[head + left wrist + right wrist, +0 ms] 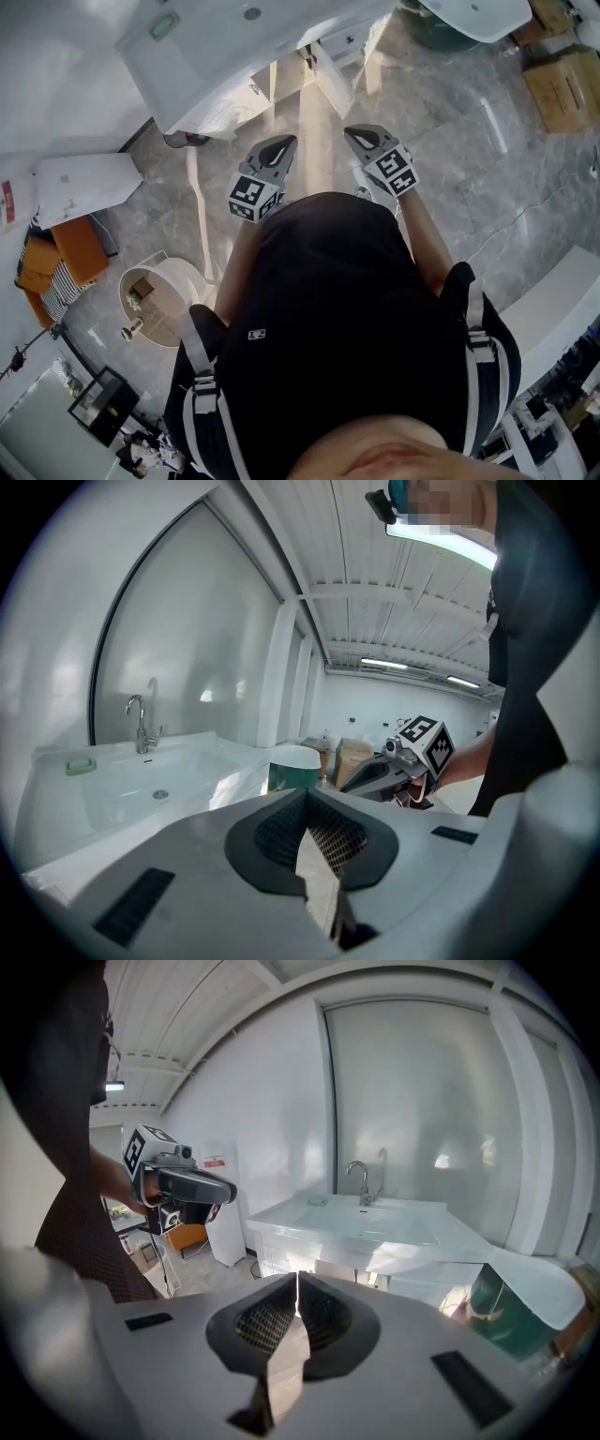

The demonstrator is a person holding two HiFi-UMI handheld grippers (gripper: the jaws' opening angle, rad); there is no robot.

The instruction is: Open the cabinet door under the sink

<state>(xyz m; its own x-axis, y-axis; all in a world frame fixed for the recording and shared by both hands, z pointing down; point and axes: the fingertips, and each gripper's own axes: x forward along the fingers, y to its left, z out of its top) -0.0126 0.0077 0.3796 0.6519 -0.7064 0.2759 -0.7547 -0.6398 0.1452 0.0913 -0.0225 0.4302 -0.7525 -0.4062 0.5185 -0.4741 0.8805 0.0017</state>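
Grey marble floor (469, 178) fills most of the head view. A white sink unit (216, 56) crosses the top left and centre of that frame. The cabinet door (286, 1261) sits below the basin, just above the jaw tips at the centre of the right gripper view; I cannot tell whether it is ajar. The person's dark torso (337, 319) fills the lower centre. The left gripper (278, 145) and right gripper (363, 136) are held side by side above it, well apart from the cabinet, each with its jaws pressed together on nothing. A cardboard box (562, 89) lies at the upper right. A chrome tap (361, 1183) stands at the basin's back.
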